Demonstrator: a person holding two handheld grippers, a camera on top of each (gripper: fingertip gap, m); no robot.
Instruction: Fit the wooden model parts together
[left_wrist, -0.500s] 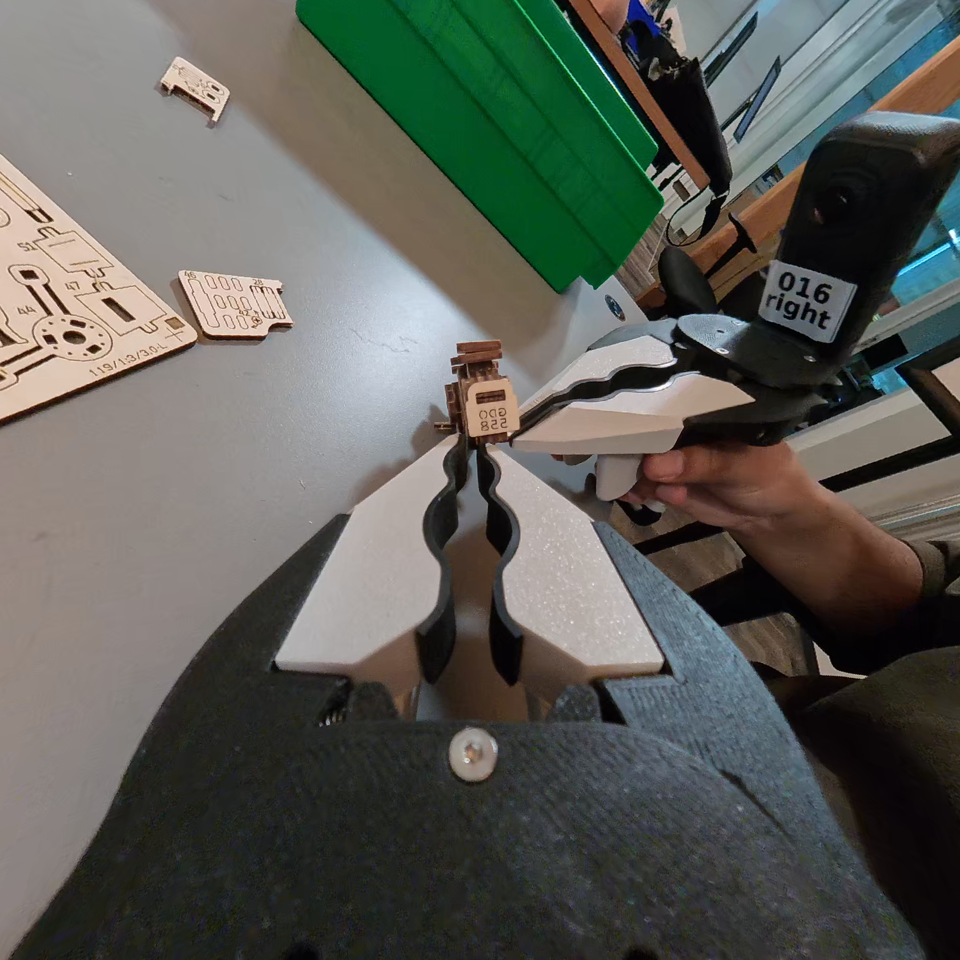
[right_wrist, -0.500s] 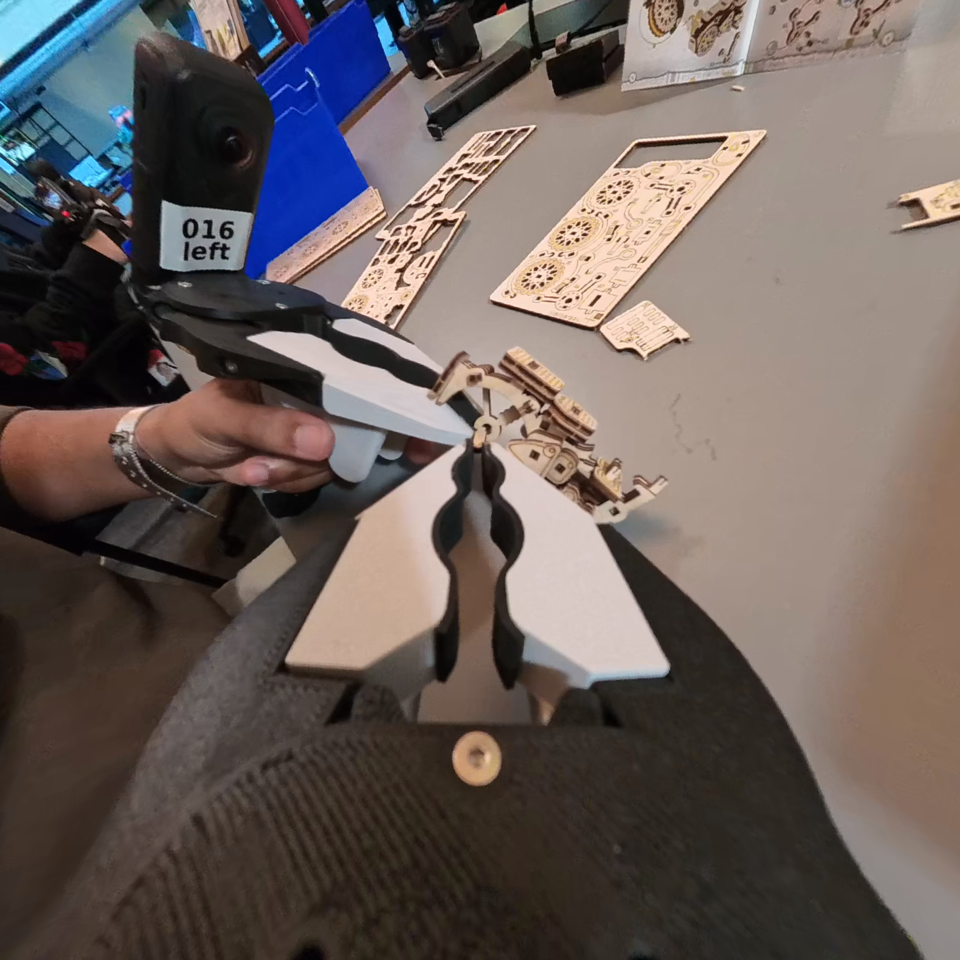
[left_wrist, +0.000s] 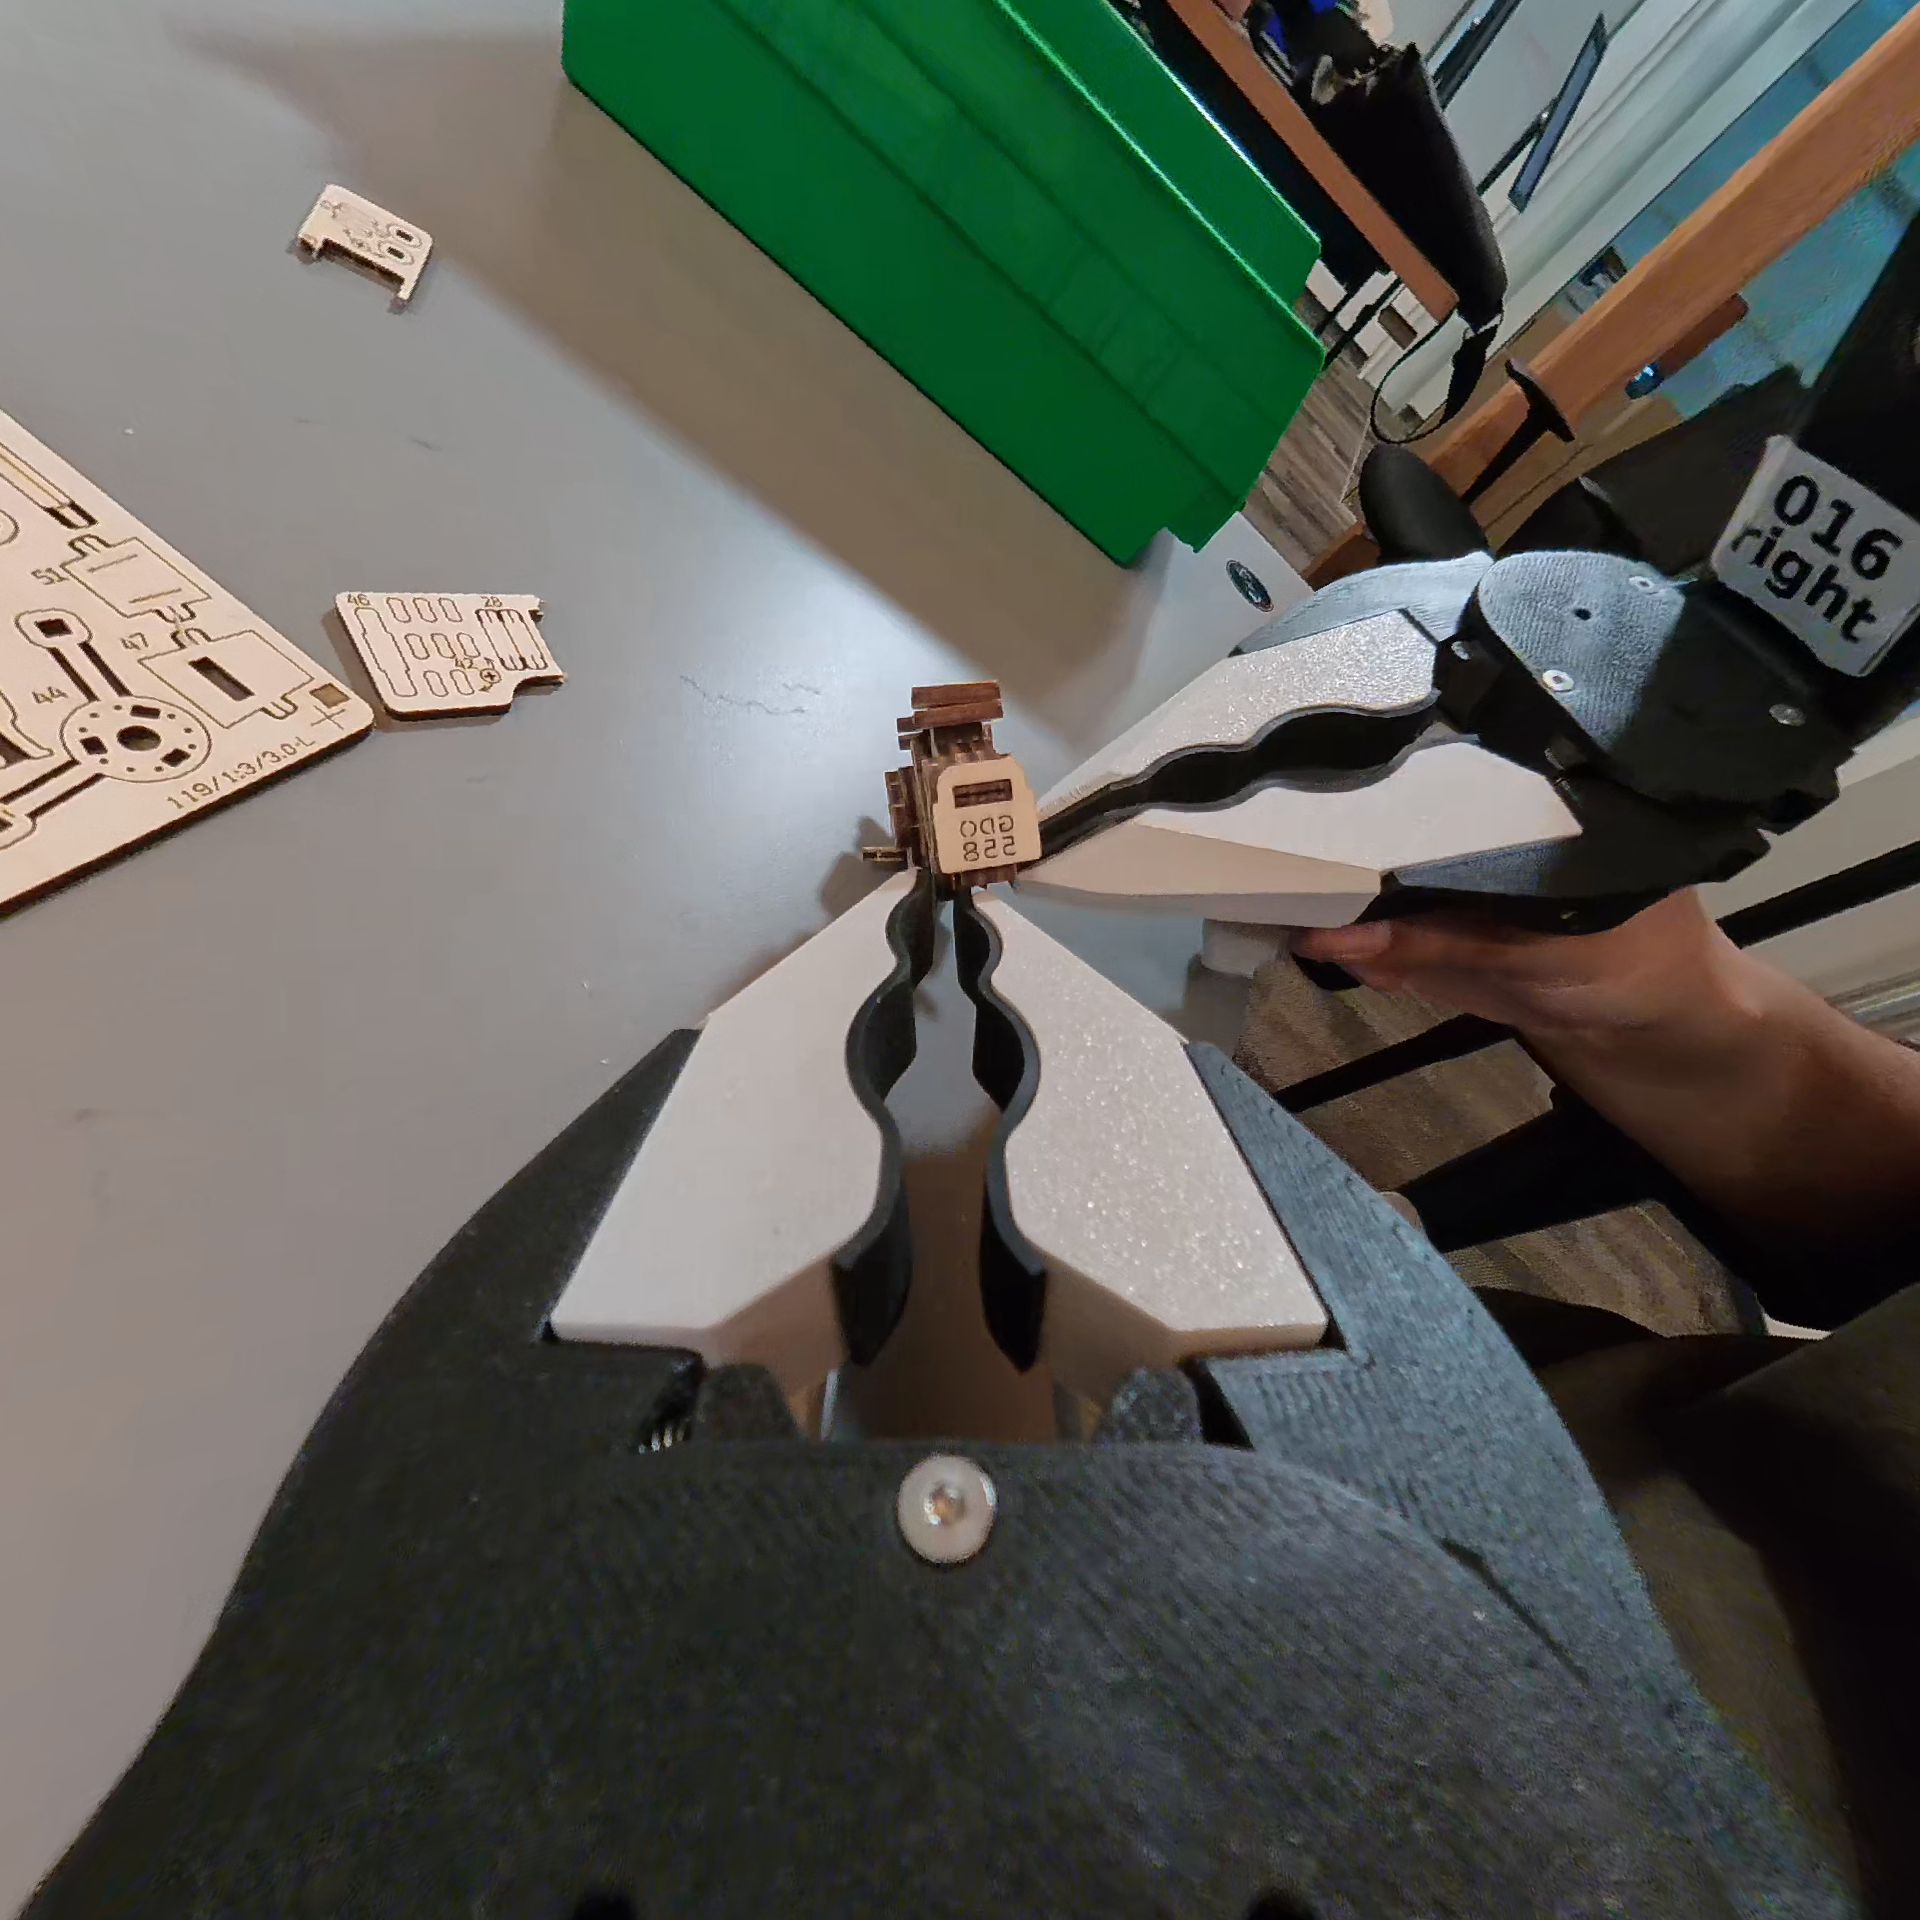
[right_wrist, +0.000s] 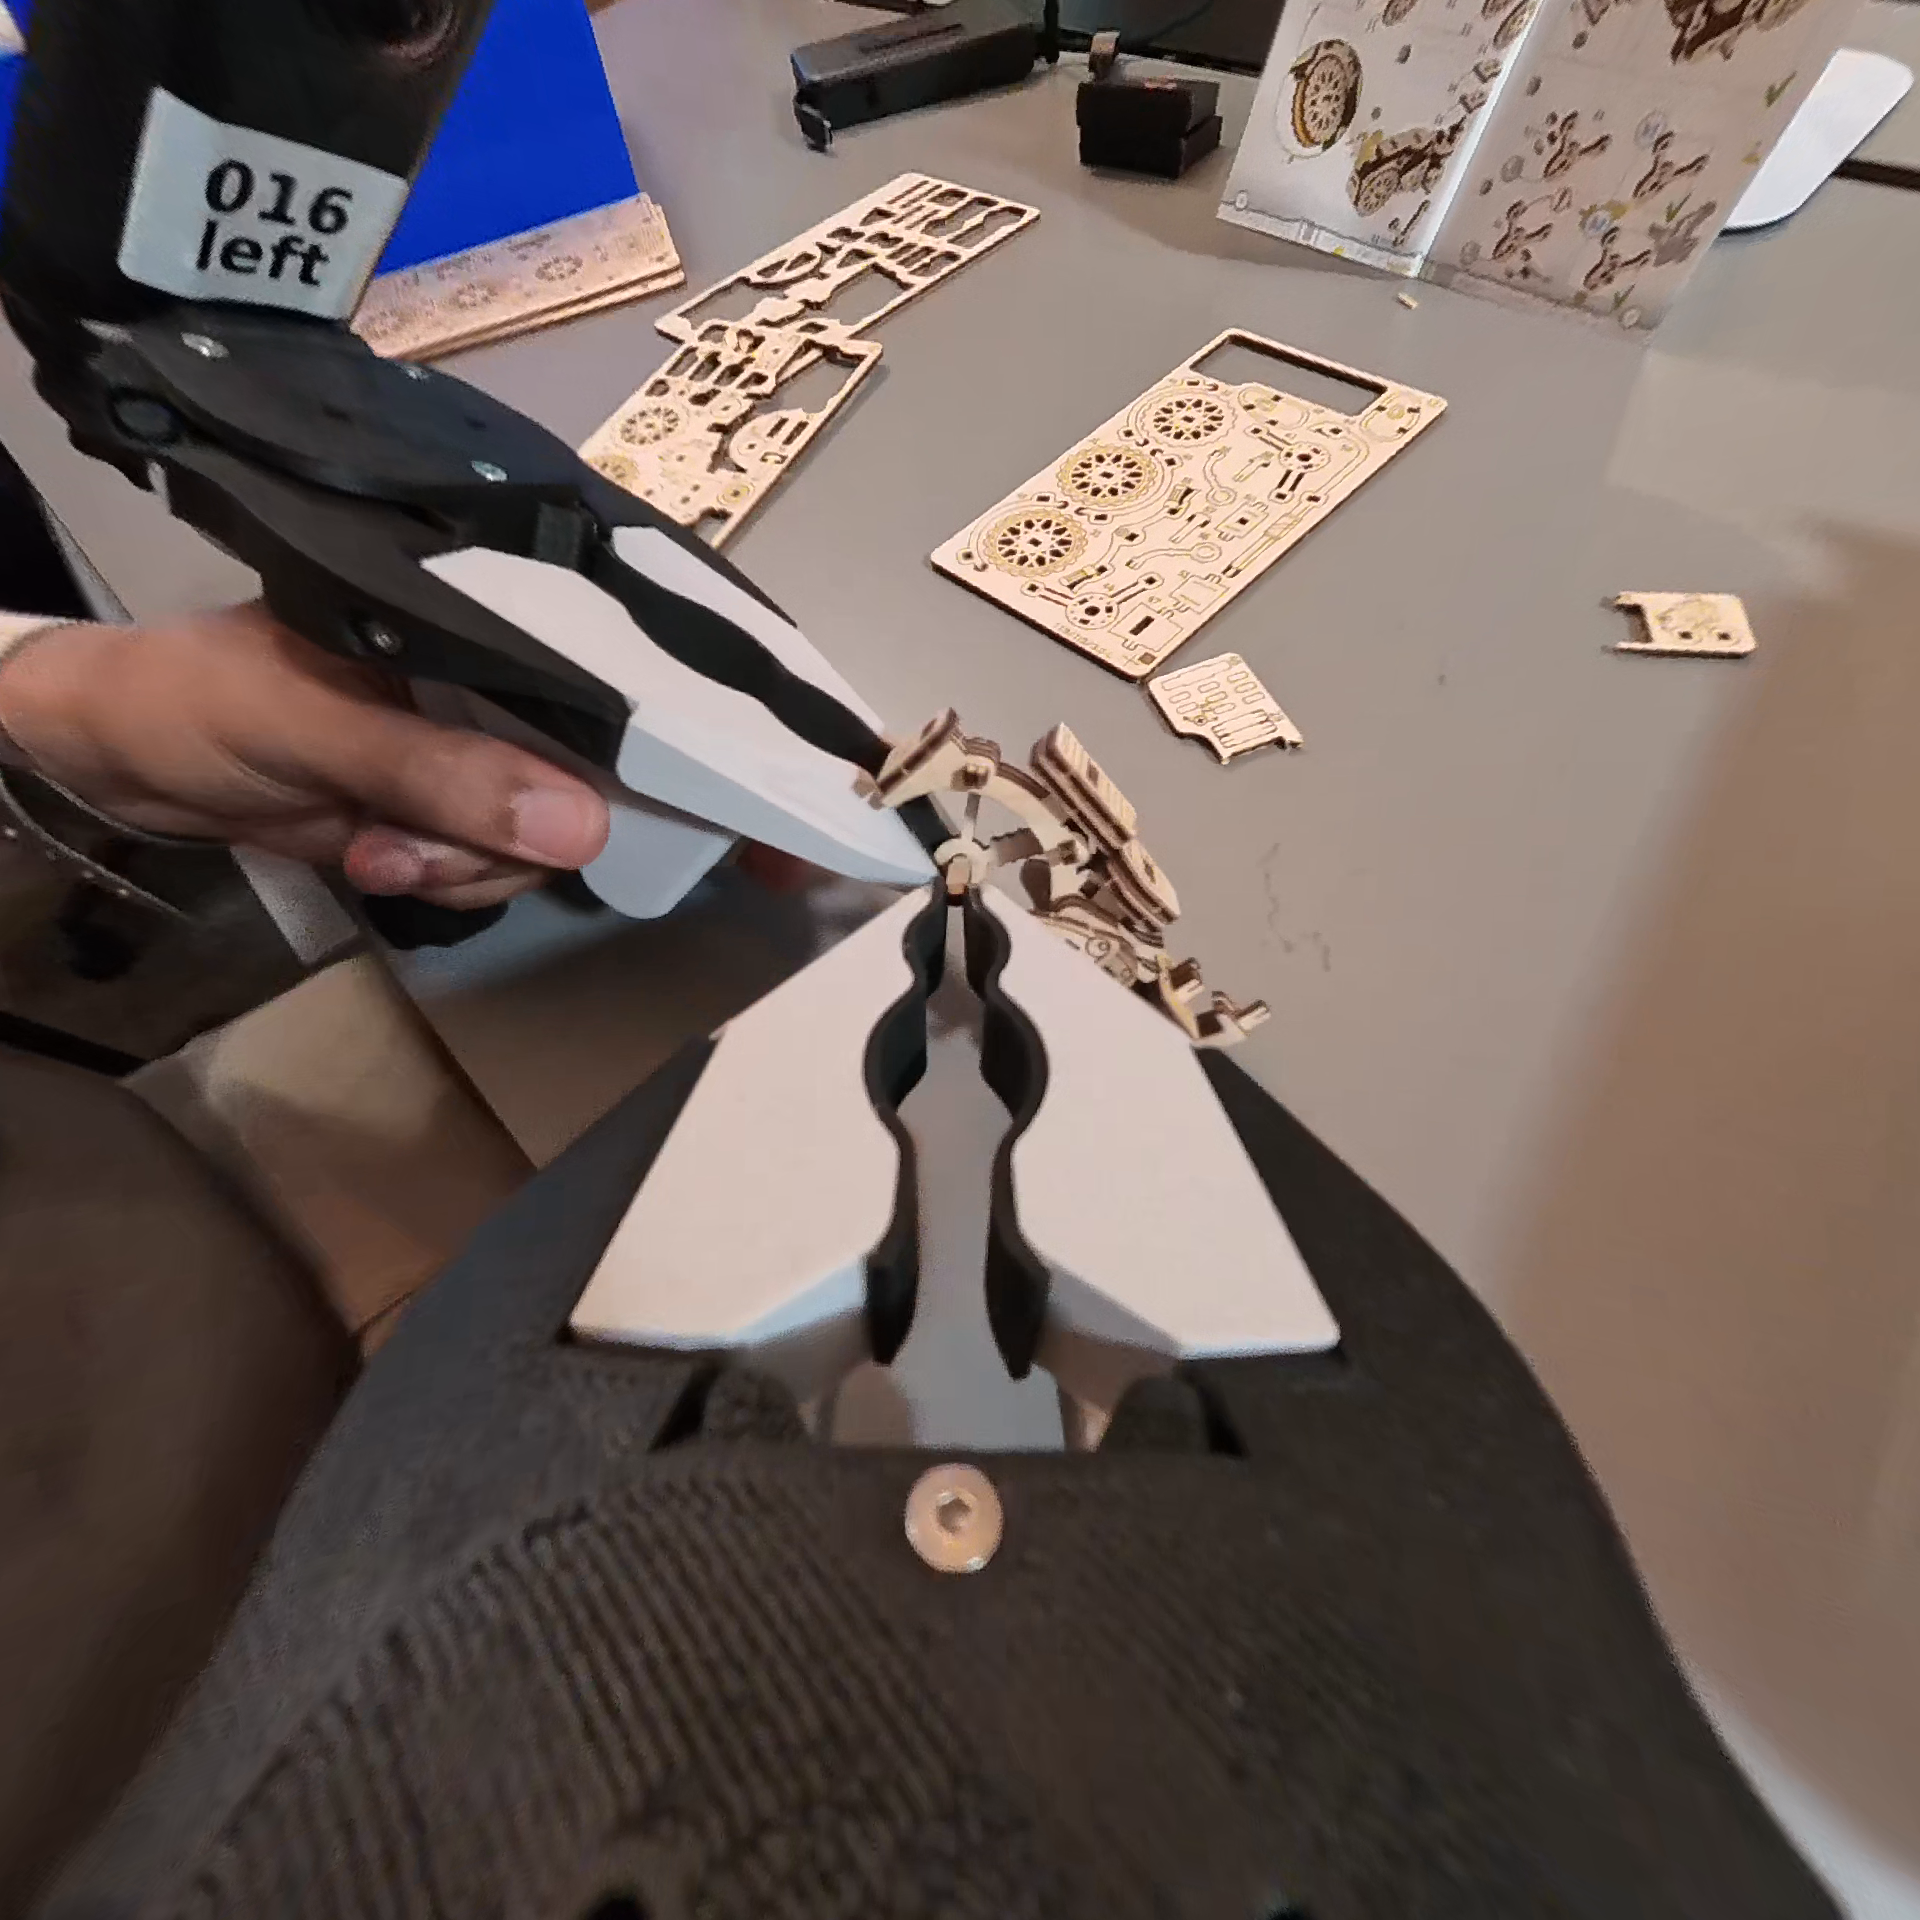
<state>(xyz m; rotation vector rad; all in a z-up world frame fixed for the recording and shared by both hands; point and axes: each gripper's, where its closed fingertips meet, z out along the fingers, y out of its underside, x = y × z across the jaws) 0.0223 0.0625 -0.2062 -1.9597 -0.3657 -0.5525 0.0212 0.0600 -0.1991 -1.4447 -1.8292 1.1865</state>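
Note:
A small, partly built wooden model (left_wrist: 961, 800) hangs in the air above the grey table (left_wrist: 520, 1039), held between both grippers. My left gripper (left_wrist: 935, 899) is shut on its lower edge. In the left wrist view my right gripper (left_wrist: 1044, 831) comes in from the right, jaws together against the model's side. In the right wrist view my right gripper (right_wrist: 954, 899) is shut on a small round hub of the model (right_wrist: 1091, 831). The left gripper (right_wrist: 894, 800) grips the model's end plate from the upper left.
A green bin (left_wrist: 935, 208) stands at the table's far edge. Laser-cut wooden sheets (right_wrist: 1184, 520) (right_wrist: 769, 416) and loose pieces (right_wrist: 1226, 707) (right_wrist: 1683, 623) lie beyond the model. An instruction booklet (right_wrist: 1507, 135) and black boxes (right_wrist: 1143, 125) stand at the back, with a blue bin (right_wrist: 540, 135) to the left. The tips of both grippers are at nearly the same place.
Both grippers keep their hold on the model. The two grippers have drawn slightly closer and tilted, and the left one now comes in more steeply in the right wrist view.

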